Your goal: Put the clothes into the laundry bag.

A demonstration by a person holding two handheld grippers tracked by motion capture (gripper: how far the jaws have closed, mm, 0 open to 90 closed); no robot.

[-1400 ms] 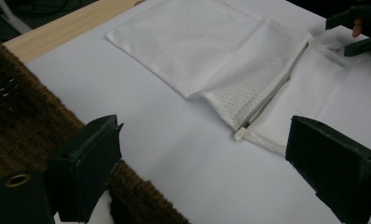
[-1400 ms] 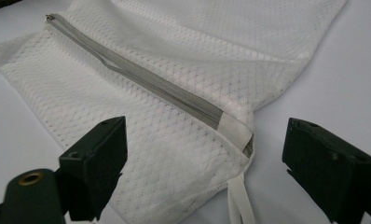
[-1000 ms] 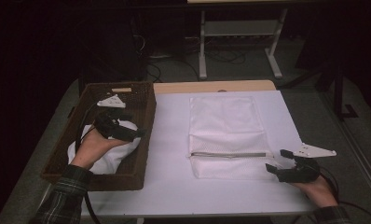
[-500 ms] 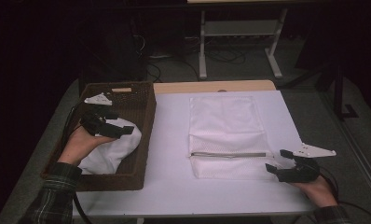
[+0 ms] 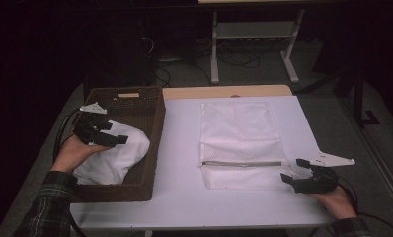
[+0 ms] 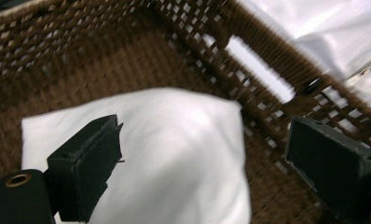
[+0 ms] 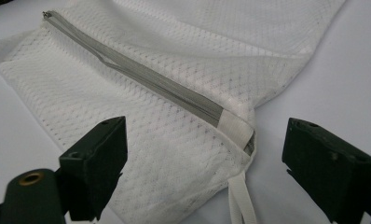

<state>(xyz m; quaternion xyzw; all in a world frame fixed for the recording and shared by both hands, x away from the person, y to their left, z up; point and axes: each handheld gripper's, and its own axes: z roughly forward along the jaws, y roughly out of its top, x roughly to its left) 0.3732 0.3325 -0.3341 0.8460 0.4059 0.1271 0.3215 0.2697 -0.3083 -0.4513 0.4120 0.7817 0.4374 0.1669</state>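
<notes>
Nearest the table edge, at right, the right gripper [image 5: 298,178] sat w/ jaws wide apart, empty, aimed at the near-right corner of the mesh bag [image 5: 241,143]. Bag lay flat on the table [image 5: 179,197], zipper [image 7: 141,77] running left-right across it, its end tab and a loop strap just ahead of the jaws.

At left, slightly farther, the left gripper [image 5: 105,136] hovered inside the basket [image 5: 155,128] over the white cloth [image 5: 118,158], jaws also spread, nothing held. Cloth lay bunched in the basket's near half, not touched as far as I could tell.

Step in hand, prob.: grab the cloth for loading into the bag. To do it well: drop the left jaws straight down onto the raised middle fold, take a deep bite so it doesn't slip, keep clear of the wicker wall. Right side should pinch the bag corner beside the zipper end, not the strap, to hold it steady.

Beyond the table, desk legs and cables on a dark floor.
</notes>
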